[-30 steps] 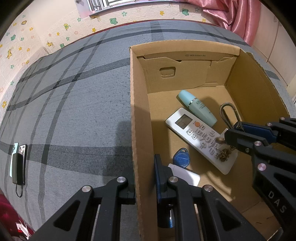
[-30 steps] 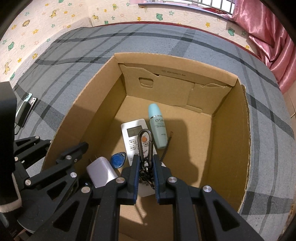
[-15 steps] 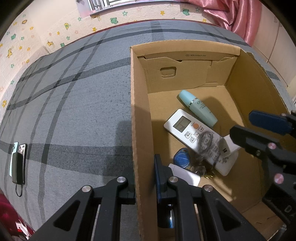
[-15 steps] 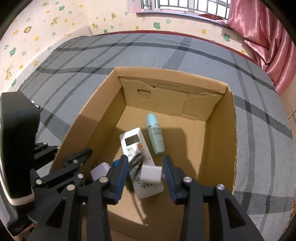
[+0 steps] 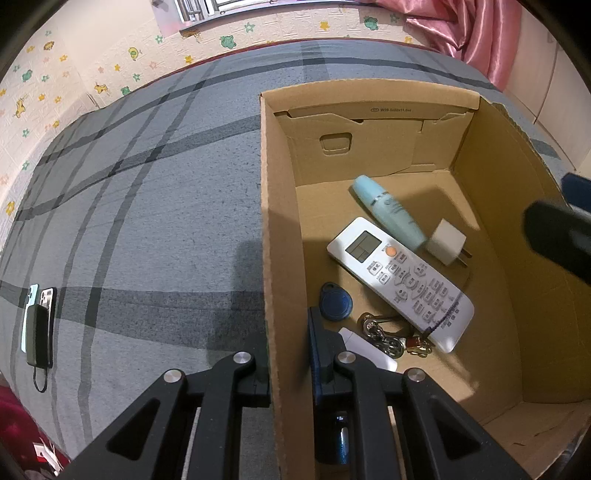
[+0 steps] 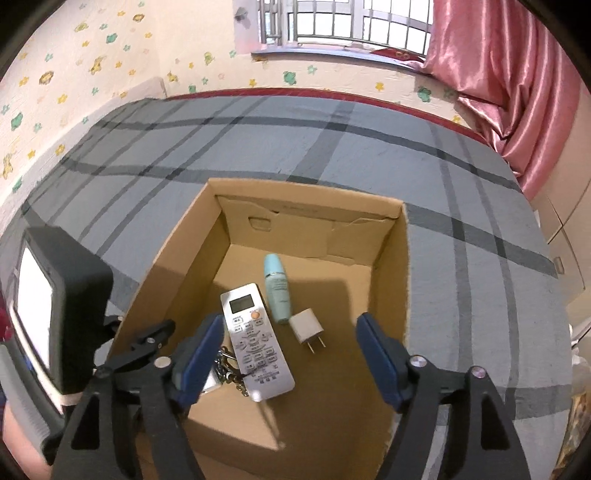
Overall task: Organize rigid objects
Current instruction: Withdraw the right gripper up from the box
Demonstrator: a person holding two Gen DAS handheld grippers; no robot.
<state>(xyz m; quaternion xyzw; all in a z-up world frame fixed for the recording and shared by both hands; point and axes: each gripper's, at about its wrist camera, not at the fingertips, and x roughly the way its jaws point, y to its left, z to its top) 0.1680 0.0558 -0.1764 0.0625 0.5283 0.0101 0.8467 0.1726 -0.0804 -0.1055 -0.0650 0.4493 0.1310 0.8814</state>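
An open cardboard box sits on a grey plaid bed. Inside lie a white remote, a teal bottle, a white plug adapter, a blue key fob and a metal keychain beside the remote. My left gripper is shut on the box's left wall. My right gripper is open and empty, raised above the box; it shows blurred at the right edge of the left wrist view.
A phone and a power bank with a cable lie on the bed far left of the box. Wallpapered wall, a window and a pink curtain lie beyond the bed.
My right gripper opened and dropped the keychain into the box, then rose up and back. The plug adapter now lies beside the bottle. The left gripper has not moved.
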